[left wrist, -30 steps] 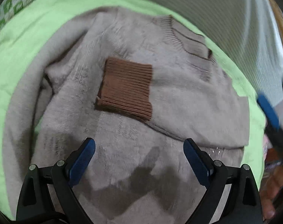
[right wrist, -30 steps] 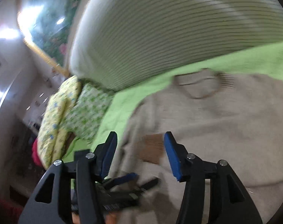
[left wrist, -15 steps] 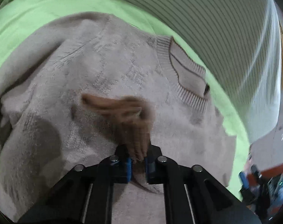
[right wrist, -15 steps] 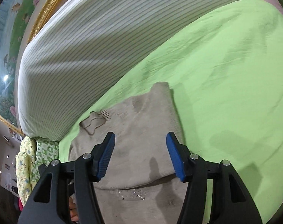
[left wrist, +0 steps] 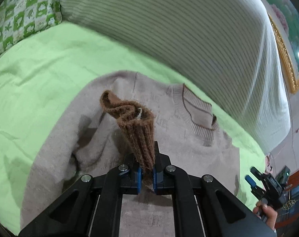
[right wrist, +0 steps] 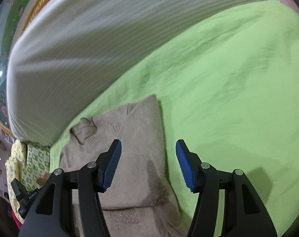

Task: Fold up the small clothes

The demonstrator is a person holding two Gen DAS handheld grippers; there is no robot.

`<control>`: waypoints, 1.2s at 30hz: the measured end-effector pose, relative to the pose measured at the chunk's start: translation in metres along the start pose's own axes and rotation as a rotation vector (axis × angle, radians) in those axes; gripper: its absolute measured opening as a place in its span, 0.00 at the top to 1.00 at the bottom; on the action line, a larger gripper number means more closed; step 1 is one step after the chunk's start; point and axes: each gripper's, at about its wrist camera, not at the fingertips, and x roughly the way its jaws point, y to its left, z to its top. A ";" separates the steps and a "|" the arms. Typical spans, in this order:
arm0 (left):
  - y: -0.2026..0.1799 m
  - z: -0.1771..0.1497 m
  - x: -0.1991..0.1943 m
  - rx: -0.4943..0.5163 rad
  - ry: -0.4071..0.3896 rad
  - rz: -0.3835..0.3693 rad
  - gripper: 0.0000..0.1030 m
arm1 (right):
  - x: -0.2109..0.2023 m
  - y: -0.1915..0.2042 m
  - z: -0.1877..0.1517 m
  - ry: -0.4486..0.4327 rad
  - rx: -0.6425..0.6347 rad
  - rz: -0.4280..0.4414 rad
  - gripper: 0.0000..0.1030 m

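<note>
Beige knit is spreading across the lime-green bedsheet [left wrist: 40, 63]: the sweater [left wrist: 188, 148] is lying flat there, its ribbed neckline [left wrist: 196, 110] pointing toward the striped white pillow [left wrist: 188, 29] that is running along the far edge of the bed. We are pinching the brown ribbed cuff [left wrist: 137, 122] of one sleeve with the left gripper [left wrist: 147, 174], whose blue pads are pressing tight on the fabric, so the cuff is standing up off the sweater's chest with its open end curling toward the camera's far side. In the right wrist view, we are holding the right gripper [right wrist: 148, 165] with its jaws standing moderately wide and nothing between them; it is hovering over the straight side edge of the sweater [right wrist: 133, 138], where beige is meeting green sheet [right wrist: 238, 98]. From the left wrist view, that right gripper [left wrist: 254, 179] is showing small at the lower right, gripped by a hand [left wrist: 267, 215]. A green-and-white patterned cushion [left wrist: 21, 17] is sitting at the bed's far left corner, just beside the pillow. A gold picture frame [left wrist: 283, 53] is hanging on the wall behind the pillow.
</note>
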 end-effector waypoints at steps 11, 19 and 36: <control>-0.021 -0.026 0.016 0.049 0.041 -0.025 0.94 | 0.037 0.009 0.016 0.101 -0.146 -0.152 0.93; -0.003 -0.039 0.051 0.100 0.127 0.156 0.89 | 0.042 0.010 0.013 0.118 -0.148 -0.208 0.90; 0.098 -0.088 -0.125 0.017 0.156 0.117 0.41 | -0.032 0.083 -0.073 0.106 -0.196 0.034 0.59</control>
